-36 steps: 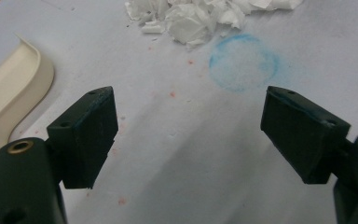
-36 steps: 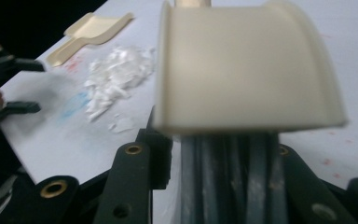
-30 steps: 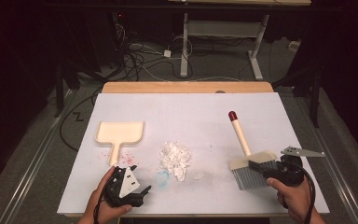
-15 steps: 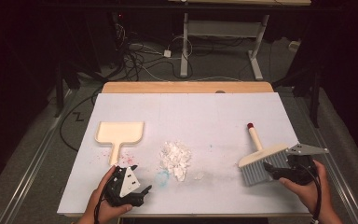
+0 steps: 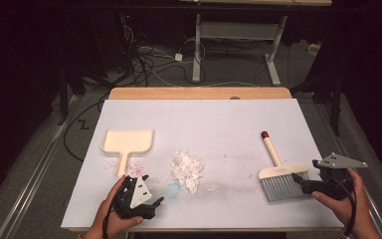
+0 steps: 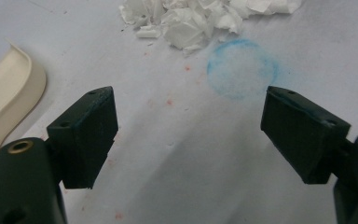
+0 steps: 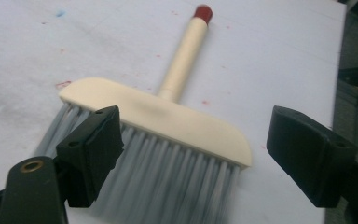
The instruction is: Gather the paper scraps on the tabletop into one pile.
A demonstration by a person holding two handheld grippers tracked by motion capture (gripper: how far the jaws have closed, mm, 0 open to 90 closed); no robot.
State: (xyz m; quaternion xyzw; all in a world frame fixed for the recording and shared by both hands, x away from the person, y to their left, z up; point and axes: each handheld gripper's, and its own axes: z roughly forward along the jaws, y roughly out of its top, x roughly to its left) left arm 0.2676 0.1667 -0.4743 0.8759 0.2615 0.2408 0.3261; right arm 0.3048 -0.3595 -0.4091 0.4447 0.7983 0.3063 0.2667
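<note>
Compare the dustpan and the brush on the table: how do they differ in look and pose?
The dustpan is all cream, a flat tray with a short handle pointing toward the person; the brush has grey bristles toward the person and a longer, red-tipped handle pointing away. The dustpan lies left of the paper scraps, the brush right, before the open right tool. Both have cream bodies and lie flat, ungrasped.

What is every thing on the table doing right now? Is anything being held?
Left gripper: open, holding nothing, above the table.
Right gripper: open, holding nothing, by the bristles.
Brush: lying flat, not held.
Dustpan: lying flat, empty, not held.
Paper scraps: heaped in a pile, not swept up.
Blue ring mark: smudged on the table.
</note>
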